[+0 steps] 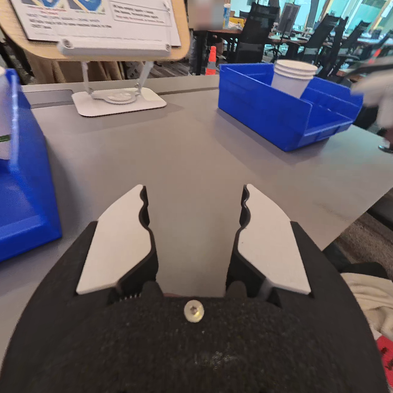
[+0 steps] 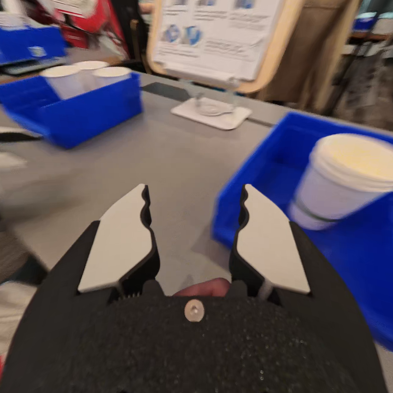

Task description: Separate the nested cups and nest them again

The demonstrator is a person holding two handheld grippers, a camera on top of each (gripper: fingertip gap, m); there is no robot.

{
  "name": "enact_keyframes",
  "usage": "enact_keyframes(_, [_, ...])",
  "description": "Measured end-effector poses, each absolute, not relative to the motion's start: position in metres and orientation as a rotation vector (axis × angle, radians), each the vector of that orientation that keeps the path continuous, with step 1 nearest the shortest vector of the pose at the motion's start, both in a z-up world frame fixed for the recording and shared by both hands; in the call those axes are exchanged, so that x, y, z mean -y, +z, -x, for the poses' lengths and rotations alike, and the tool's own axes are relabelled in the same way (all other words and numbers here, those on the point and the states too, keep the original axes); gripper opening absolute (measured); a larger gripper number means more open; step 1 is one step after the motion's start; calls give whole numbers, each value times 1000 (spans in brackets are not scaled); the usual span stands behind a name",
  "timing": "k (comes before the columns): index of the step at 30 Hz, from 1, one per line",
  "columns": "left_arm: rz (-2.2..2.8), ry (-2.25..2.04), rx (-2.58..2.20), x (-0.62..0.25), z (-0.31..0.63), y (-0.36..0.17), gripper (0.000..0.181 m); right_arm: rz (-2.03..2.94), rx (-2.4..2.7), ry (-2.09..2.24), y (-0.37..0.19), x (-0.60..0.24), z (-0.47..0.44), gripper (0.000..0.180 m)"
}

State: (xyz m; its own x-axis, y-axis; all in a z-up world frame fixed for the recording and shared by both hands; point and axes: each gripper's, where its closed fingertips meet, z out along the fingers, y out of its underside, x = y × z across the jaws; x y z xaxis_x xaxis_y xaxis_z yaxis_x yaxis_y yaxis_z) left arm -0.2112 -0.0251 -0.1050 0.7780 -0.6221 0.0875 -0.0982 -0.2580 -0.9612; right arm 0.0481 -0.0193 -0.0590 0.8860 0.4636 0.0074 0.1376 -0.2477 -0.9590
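Observation:
A stack of nested white paper cups (image 1: 293, 78) stands in a blue bin (image 1: 265, 114) at the far right of the grey table. In the right wrist view the same stack (image 2: 340, 180) sits close on the right in that bin (image 2: 361, 265). A second blue bin (image 2: 91, 119) at the far left holds three separate white cups (image 2: 61, 83). In the left wrist view that bin (image 1: 32, 170) is at the left edge with one cup (image 1: 4, 119) partly showing. My left gripper (image 1: 194, 187) is open and empty over the table. My right gripper (image 2: 194, 187) is open and empty just left of the stack's bin.
A document stand (image 1: 119, 100) with a white base stands at the back middle of the table and also shows in the right wrist view (image 2: 212, 112). The table's right edge (image 1: 340, 229) drops to carpet. Chairs and desks lie beyond. The right wrist view is motion-blurred.

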Motion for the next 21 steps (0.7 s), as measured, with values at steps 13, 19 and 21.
enact_keyframes(13, [1793,-187,-17,-82,395,-60,96,1761,664,348,-118,68,33,73])
enact_keyframes(19, [2003,-105,174,-163,435,-90,100,1825,632,439,-130,67,27,70])
enact_keyframes(21, [2053,-132,214,-178,437,-94,100,1821,641,441,-130,69,28,70])
